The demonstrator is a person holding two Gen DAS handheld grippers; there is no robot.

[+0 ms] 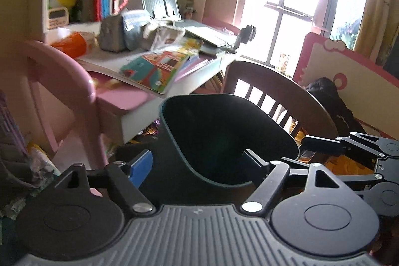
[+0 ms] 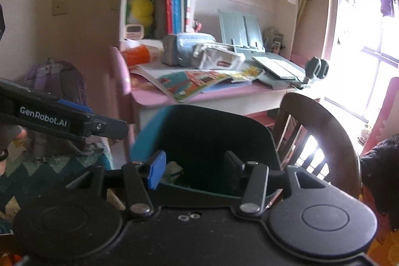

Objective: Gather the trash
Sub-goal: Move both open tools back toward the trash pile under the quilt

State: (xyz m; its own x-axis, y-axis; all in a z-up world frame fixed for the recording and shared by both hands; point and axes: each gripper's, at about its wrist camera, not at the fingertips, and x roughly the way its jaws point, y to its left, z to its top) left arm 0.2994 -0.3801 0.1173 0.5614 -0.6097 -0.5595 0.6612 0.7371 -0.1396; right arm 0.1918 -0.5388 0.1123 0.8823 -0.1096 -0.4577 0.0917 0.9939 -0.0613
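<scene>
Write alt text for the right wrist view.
The open right gripper hangs empty over a dark bin with scraps inside. The left gripper reaches in from the left; behind are a cluttered pink desk, bookshelves and a wooden chair.

One dark bin [image 2: 214, 133] stands in the middle, with crumpled scraps [image 2: 174, 170] at its bottom, too dim to count. One wooden chair [image 2: 321, 131] sits at three o'clock of it. At twelve o'clock, one pink desk [image 2: 149, 96] carries one open picture book [image 2: 197, 82], one orange bottle [image 2: 137, 55], three pouches: one grey [image 2: 170, 49], one blue [image 2: 193, 45], one white [image 2: 219, 57], and one grey-green bookstand [image 2: 240, 30]. One yellow plush [image 2: 141, 10] and one small timer [image 2: 133, 31] occupy the shelf. One purple backpack [image 2: 57, 81] lies at nine o'clock. Two grippers appear: left gripper [image 1: 197, 163], right gripper [image 2: 194, 168].
</scene>
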